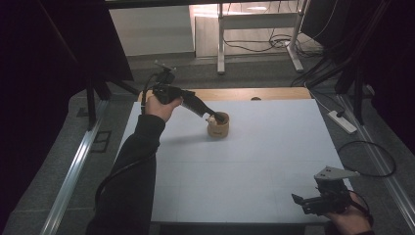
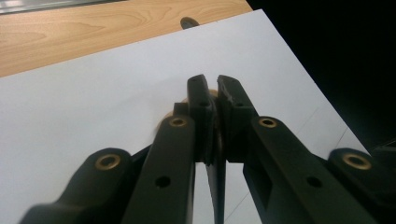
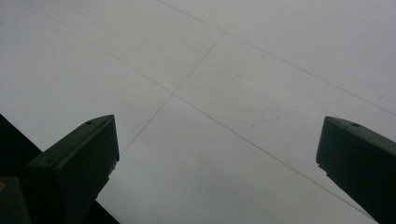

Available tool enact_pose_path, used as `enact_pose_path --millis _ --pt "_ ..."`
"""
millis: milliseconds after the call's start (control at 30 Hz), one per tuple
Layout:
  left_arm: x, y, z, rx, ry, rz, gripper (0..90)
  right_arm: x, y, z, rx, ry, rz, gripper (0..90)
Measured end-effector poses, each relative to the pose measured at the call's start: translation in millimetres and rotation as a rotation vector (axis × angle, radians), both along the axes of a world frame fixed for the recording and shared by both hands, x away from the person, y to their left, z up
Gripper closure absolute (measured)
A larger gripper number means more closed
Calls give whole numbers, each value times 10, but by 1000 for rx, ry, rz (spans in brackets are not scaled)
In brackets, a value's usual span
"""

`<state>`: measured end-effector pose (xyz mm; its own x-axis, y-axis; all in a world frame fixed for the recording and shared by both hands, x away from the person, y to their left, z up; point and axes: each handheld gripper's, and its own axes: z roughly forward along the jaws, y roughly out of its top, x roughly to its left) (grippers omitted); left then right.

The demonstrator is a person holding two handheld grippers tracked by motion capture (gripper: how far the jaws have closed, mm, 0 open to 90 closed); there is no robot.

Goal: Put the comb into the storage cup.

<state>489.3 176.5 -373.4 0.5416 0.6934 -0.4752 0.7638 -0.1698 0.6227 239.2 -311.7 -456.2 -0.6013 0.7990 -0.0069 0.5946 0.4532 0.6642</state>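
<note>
A small tan wooden cup (image 1: pixel 218 128) stands on the white table top (image 1: pixel 254 166), left of centre toward the back. My left gripper (image 1: pixel 211 115) slants down from the left, its tips at the cup's rim. In the left gripper view my left gripper (image 2: pixel 211 86) has its jaws drawn together on a thin dark stick (image 2: pixel 217 182) that runs down between them. A sliver of the cup (image 2: pixel 164 122) peeks out behind the jaws. My right gripper (image 1: pixel 303 203) rests at the table's front right corner. In its own view my right gripper (image 3: pixel 217 128) stands wide open over bare white surface.
A strip of bare wood (image 1: pixel 254 93) runs along the table's back edge. Beyond it stand a desk frame (image 1: pixel 221 44) and loose cables on the floor. A white power strip (image 1: pixel 342 121) lies on the floor at the right. Dark curtains close in both sides.
</note>
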Motion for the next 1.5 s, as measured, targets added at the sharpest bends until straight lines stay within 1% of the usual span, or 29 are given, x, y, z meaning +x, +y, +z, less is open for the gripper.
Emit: enact_pose_path --millis 333,667,800,1033,1200,1333,1500 --pt "27 -19 -73 0 11 8 834 -1 -2 2 2 0 0 0" --pt "44 -40 -150 5 20 6 834 -1 -7 3 4 -3 -3 0" --pt "54 -58 -190 -3 29 4 833 0 -6 3 4 -2 -4 0" --pt "51 -55 -219 -16 27 8 831 0 -3 1 2 0 -2 0" --pt "47 -38 -258 -37 15 11 824 0 -1 1 0 0 -2 0" --pt "41 -39 -262 -33 1 13 814 0 -1 0 0 0 -2 0" --pt "21 -31 -271 -27 -33 22 731 1 0 -1 -1 1 1 0"
